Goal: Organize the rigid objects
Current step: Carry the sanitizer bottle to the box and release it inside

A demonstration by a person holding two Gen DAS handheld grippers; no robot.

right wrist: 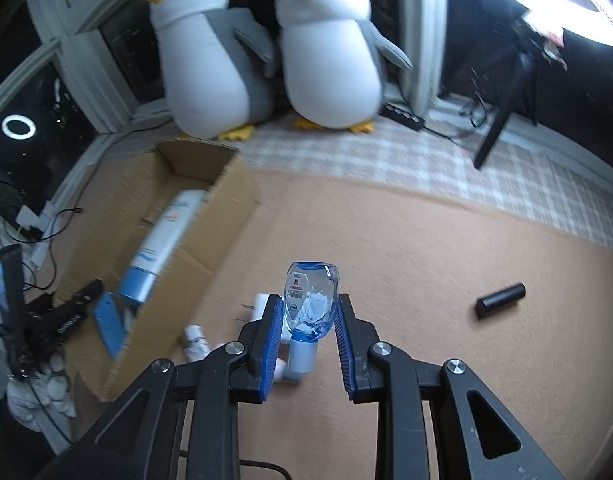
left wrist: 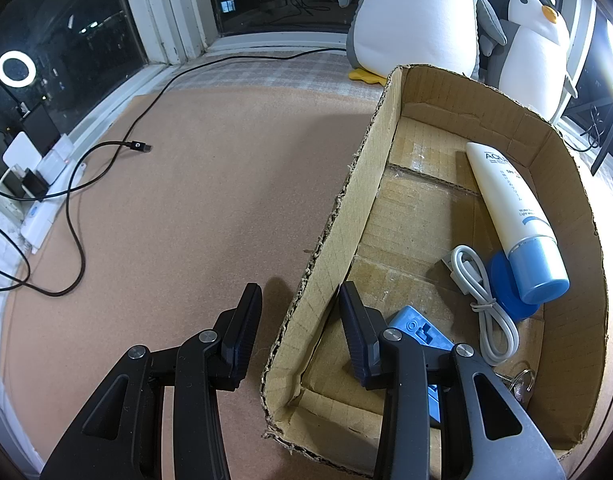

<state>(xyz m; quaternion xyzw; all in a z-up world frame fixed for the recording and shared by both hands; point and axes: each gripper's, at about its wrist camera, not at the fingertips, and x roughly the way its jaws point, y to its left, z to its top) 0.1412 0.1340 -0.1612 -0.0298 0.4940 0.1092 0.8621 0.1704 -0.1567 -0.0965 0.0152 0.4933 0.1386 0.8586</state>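
While the left tool [left wrist: 300, 320] is clenched on the near left wall of the cardboard box [left wrist: 338, 240], one finger outside and one inside, the right tool [right wrist: 310, 328] is seen grasping a small clear blue bottle [right wrist: 311, 300] between its blue pads, cap end pointing back toward the camera. In the left wrist view, the box is found at 3 o'clock, resting on a tan mat [left wrist: 186, 200]. Inside it, a white tube with a blue cap [left wrist: 514, 224] is laid diagonally, cap toward 5 o'clock, resting on a round blue lid [left wrist: 506, 284]; a coiled white cable [left wrist: 482, 300] is placed just beside that lid at its 9 o'clock, and a blue plastic block [left wrist: 418, 328] is partly hidden behind the inner finger. A key ring [left wrist: 522, 380] is glimpsed at the lower right. In the right wrist view, which is blurred, the box is seen at 9 o'clock of the held bottle. A black cylinder [right wrist: 500, 300] is left lying on the mat at 3 o'clock, well apart, and small white items [right wrist: 194, 340] are scattered near the tool at 8 o'clock. Two plush penguins [right wrist: 326, 60] are seated at 12 o'clock by the window.
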